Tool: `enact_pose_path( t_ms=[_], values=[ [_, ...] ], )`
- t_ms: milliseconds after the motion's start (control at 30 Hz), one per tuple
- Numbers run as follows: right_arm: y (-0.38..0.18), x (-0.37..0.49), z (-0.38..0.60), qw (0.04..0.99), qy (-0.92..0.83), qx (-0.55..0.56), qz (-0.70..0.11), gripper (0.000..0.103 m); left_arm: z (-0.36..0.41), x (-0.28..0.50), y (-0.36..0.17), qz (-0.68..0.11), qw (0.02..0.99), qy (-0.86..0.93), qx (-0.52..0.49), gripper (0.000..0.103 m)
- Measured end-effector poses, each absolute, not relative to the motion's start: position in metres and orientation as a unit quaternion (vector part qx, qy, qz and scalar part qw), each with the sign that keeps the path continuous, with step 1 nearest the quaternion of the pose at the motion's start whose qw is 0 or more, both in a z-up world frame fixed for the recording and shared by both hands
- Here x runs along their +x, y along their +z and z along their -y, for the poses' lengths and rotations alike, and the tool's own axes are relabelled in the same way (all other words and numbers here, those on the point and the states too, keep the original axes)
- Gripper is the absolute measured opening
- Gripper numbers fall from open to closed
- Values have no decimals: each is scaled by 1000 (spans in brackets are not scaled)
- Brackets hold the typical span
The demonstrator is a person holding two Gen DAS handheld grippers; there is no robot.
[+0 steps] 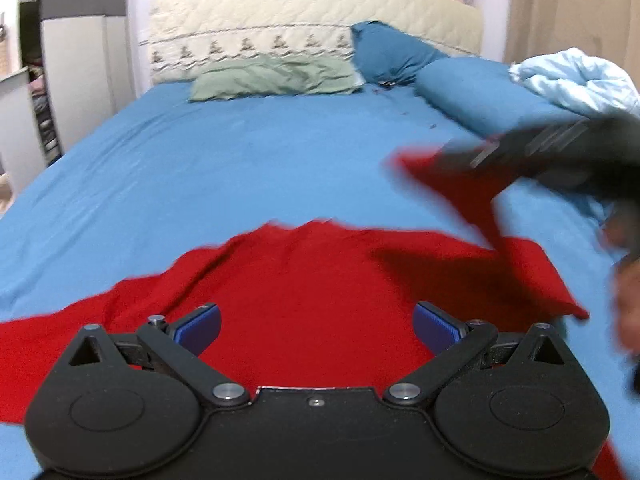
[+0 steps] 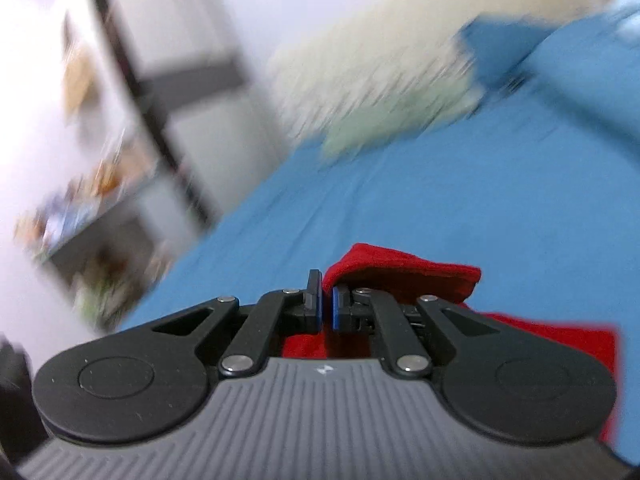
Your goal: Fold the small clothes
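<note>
A red garment (image 1: 304, 280) lies spread on the blue bed sheet (image 1: 240, 160). My left gripper (image 1: 316, 328) is open, its blue pads wide apart just above the garment's near part, holding nothing. My right gripper (image 1: 448, 156) appears blurred at the right of the left wrist view, lifting a corner of the garment off the bed. In the right wrist view my right gripper (image 2: 327, 300) is shut on the red garment (image 2: 400, 276), whose edge bunches between and beside the pads. The view is tilted and blurred.
A green pillow (image 1: 276, 78) and blue pillows (image 1: 472, 88) lie at the head of the bed below a cream headboard (image 1: 312, 12). A light blue blanket (image 1: 576, 80) is bunched at the right. A cupboard (image 1: 80, 60) stands left of the bed.
</note>
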State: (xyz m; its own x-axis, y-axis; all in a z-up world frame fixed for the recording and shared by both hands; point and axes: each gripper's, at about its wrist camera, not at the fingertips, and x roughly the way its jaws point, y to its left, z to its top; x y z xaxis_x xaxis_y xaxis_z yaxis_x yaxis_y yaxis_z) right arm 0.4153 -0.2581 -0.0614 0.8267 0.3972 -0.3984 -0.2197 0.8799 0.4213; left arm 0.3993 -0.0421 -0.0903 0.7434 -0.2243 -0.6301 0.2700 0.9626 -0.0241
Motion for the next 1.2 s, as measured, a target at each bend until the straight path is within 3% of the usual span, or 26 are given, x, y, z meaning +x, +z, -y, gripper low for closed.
enact_pose_path(
  t_ms=[200,333,400,467,600,767,833,867,900,933,967,1067,1200],
  values=[
    [-167,428,159,901,197,117,-368,20,-10,385,-135,-369,923,-110,19,103],
    [-176,418,163,897,205,121,-373,26,-20,384,-146,-375,918,-125,-5,103],
    [-166,410,175,894,217,124,-371,65,-16,389,-144,-370,919,-138,-10,103],
    [-147,400,191,907,212,118,-345,80,-4,394,-141,-363,918,-159,-11,103],
    [-121,375,235,928,175,83,-319,83,29,404,-147,-348,918,-192,13,102],
    [-120,340,284,936,121,87,-318,84,64,438,-167,-355,914,-191,45,78],
    [-125,332,299,937,104,97,-320,84,68,450,-176,-365,912,-179,48,55],
    [-130,328,307,936,93,102,-323,84,65,454,-178,-367,913,-174,36,52],
    [-133,329,309,936,84,105,-326,84,59,458,-178,-366,915,-171,15,43],
    [-138,329,315,936,73,107,-328,84,50,460,-177,-365,917,-162,-11,28],
    [-142,327,322,936,62,111,-329,84,41,462,-176,-367,917,-151,-38,21],
    [-157,324,339,933,40,134,-332,84,3,461,-181,-362,915,-116,-136,19],
    [-174,319,350,927,28,144,-344,84,-24,452,-192,-352,908,-125,-191,18]
  ],
)
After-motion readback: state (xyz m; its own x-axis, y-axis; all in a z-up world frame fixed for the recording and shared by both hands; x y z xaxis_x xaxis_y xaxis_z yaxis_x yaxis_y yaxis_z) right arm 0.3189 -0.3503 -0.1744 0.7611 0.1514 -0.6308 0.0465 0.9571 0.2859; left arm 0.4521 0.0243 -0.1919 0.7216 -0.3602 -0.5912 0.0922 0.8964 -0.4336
